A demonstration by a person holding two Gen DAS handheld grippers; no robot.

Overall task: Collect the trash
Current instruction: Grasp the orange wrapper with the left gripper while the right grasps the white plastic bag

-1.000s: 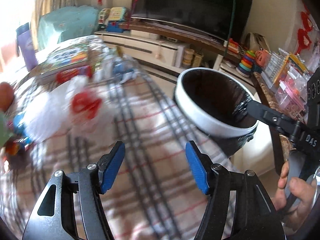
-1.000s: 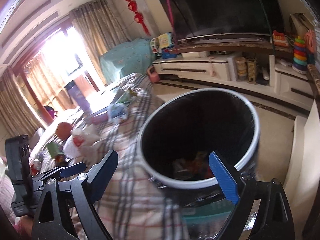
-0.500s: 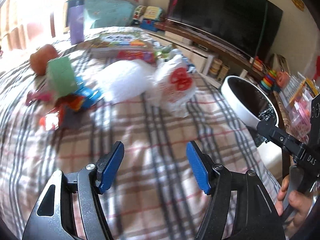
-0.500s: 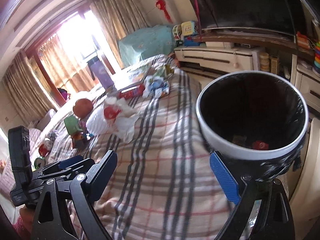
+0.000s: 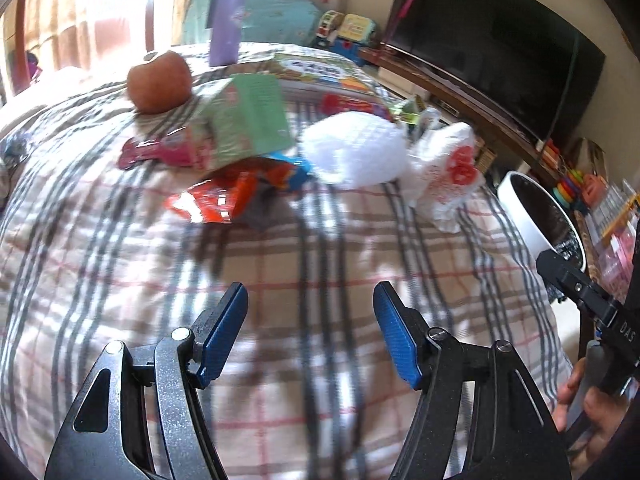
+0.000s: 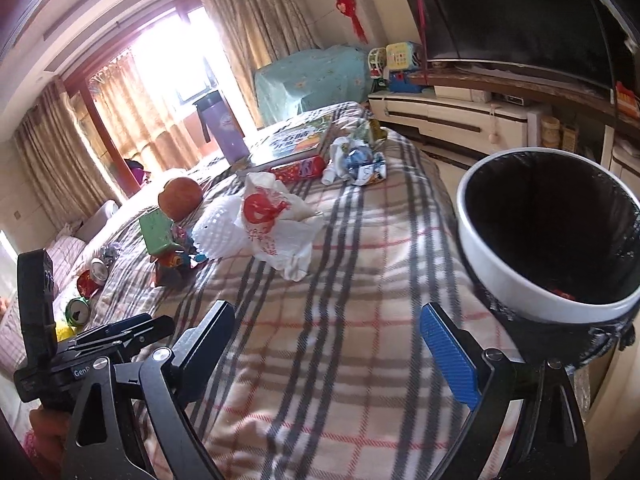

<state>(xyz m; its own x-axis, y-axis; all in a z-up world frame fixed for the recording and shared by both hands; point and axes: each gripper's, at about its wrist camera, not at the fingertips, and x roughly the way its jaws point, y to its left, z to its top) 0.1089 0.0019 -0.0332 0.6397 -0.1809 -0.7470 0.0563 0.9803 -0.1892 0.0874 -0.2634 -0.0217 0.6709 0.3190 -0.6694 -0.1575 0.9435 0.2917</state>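
A second ago the left gripper (image 5: 310, 332) was pointing at the bin (image 6: 548, 240), which filled the right part of its view; now it has swung away to the left, and the pile of trash lies ahead of it on the checked cloth of the bench (image 5: 280, 264). Its jaws are partly open with nothing between them. The right gripper (image 6: 332, 344) has turned the same way; its jaws are wide open and also empty, and the bin now sits at the right edge of the bench, with a little trash visible at its bottom. The nearest pieces are a white plastic bag (image 5: 444, 168) with red print, a white foam net (image 5: 352, 152) and an orange wrapper (image 5: 216, 200), all well apart from both grippers. I judge that one piece is already in the bin and the next pick-up is starting.
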